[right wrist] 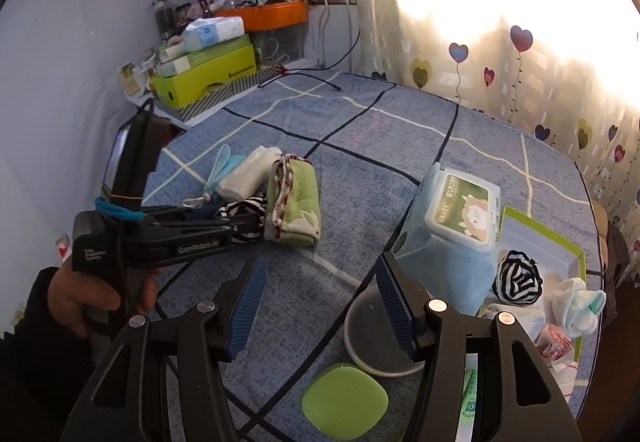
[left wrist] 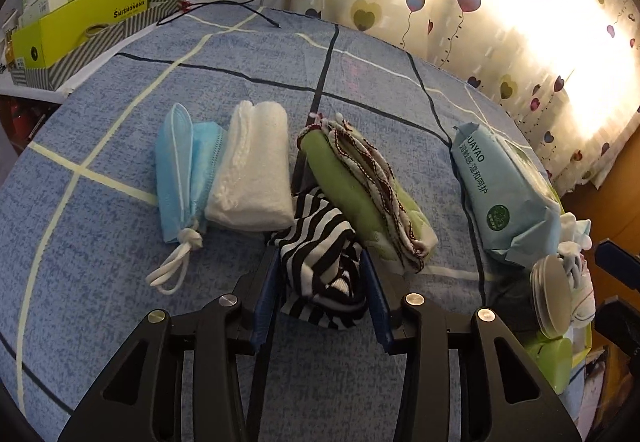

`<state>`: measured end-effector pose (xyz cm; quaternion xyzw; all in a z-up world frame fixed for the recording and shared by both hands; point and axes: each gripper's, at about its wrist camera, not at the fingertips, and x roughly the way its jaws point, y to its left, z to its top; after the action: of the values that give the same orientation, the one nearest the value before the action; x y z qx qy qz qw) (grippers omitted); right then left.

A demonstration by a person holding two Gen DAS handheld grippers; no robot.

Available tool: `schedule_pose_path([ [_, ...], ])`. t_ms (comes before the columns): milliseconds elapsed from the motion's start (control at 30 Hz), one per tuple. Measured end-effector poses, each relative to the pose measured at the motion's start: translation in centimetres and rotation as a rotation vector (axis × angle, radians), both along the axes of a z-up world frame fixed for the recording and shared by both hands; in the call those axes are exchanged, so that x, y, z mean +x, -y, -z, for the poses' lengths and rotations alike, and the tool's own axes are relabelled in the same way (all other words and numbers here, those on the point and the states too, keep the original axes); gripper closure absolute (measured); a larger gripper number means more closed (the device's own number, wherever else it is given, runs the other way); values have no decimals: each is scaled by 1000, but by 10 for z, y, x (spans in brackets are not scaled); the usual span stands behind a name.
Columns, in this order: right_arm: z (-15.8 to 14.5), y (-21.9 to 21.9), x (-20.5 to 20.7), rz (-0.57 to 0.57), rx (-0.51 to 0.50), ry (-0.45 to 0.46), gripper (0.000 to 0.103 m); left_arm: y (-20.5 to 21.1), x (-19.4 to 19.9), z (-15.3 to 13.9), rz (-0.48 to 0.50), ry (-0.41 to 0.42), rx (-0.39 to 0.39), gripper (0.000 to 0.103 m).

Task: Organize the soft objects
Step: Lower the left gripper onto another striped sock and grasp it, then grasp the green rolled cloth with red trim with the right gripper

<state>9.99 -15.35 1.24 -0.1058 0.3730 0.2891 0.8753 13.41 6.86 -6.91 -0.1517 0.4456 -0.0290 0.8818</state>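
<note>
Lying between the blue ribbed pads of the left gripper (left wrist: 322, 282), the crumpled black-and-white striped cloth (left wrist: 320, 274) rests on the blue checked bedsheet (left wrist: 120, 322). The jaws stand spread on either side of it, with a sliver of gap on each side, so the pads do not appear to press it. No earlier view is to hand, so nothing more can be said of that grip.

From the striped cloth, the folded green towel with brown-and-white trim (left wrist: 364, 194) lies at about one o'clock, touching it. The folded white cloth (left wrist: 252, 170) sits at eleven o'clock, just beside it, and the pale blue face mask with knotted white ear loops (left wrist: 184, 178) lies further out at ten o'clock, against the white cloth. The light blue pack of wet wipes (left wrist: 504, 194) lies at about three o'clock, well apart.

In the right wrist view, the right gripper (right wrist: 320, 306) hangs with its jaws wide apart and nothing between them, above bare sheet. A round clear plastic lid (right wrist: 372, 326) sits just behind its right pad, and a rounded green square case (right wrist: 344, 398) lies at six o'clock below it. At three o'clock, a lime-edged open box (right wrist: 560, 242) holds a second striped bundle (right wrist: 518, 280) and pale rolled socks (right wrist: 576, 306). A person's hand (right wrist: 92, 294) grips the left gripper's handle at nine o'clock.
</note>
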Motion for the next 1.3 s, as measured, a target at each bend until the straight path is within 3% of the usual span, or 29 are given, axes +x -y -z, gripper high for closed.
schedule_pose_path([
  [67,0,-4,2,-6,-3,-2,46,1,3,2,2,5,-4,62],
  [133,1,-9,5,-10,-8,-3,46,1,3,4,-1,9,-3,74],
  [267,1,-17,12,-14,-18,-9,46,-2,-2,3,2,16,-24,84],
  [667,20,-72,53,-92,-78,-122,46,-21,-39,-16,-5,83,-74,85],
  [1067,67,-119,111,-82,-189,-308,46,-45,-52,-23,-33,128,-95,85],
  [1300,85,-122,125,-38,-248,-330,48,-45,-52,-22,-22,125,-101,85],
])
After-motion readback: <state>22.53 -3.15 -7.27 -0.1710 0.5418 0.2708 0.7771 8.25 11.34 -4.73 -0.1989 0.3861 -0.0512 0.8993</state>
